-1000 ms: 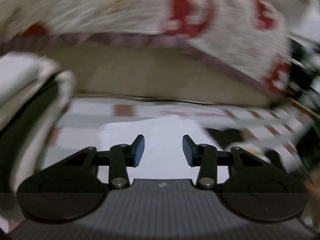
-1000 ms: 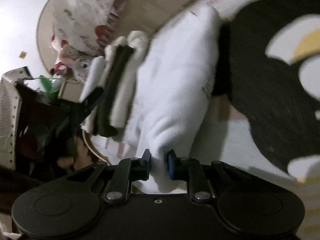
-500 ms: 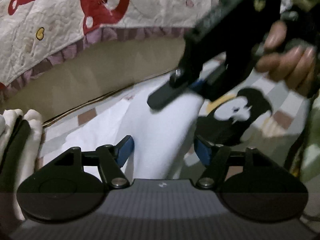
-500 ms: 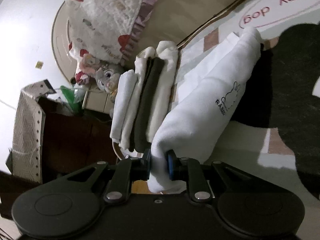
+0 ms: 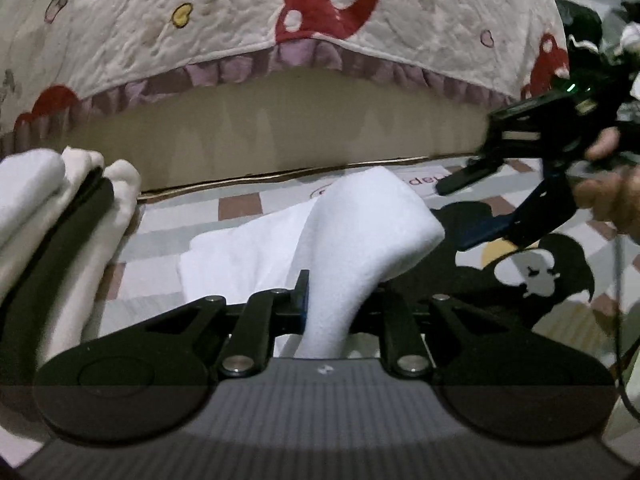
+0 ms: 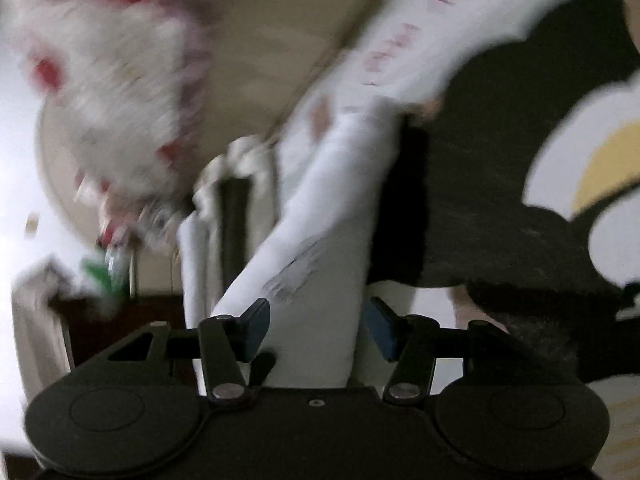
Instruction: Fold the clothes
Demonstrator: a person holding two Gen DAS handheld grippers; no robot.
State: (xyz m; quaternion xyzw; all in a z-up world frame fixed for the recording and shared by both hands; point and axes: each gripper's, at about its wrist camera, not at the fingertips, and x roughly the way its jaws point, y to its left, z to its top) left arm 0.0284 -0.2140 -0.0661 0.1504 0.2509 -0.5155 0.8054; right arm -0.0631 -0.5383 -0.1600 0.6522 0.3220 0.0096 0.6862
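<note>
One soft, thick white garment (image 5: 360,232) lies folded on a patterned mat (image 5: 552,280), pinched by the left gripper (image 5: 326,300). At two o'clock, the right gripper (image 6: 316,326) gapes wide.

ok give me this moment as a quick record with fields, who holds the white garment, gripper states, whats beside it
garment: white garment, partly folded, one end lifted off the printed mat
left hand-held gripper: shut on the white garment
right hand-held gripper: open, garment lies between its fingers, no grip
folded stack: white and dark clothes left of the garment
background: red and white quilt hanging over the bed edge
right view: blurred
</note>
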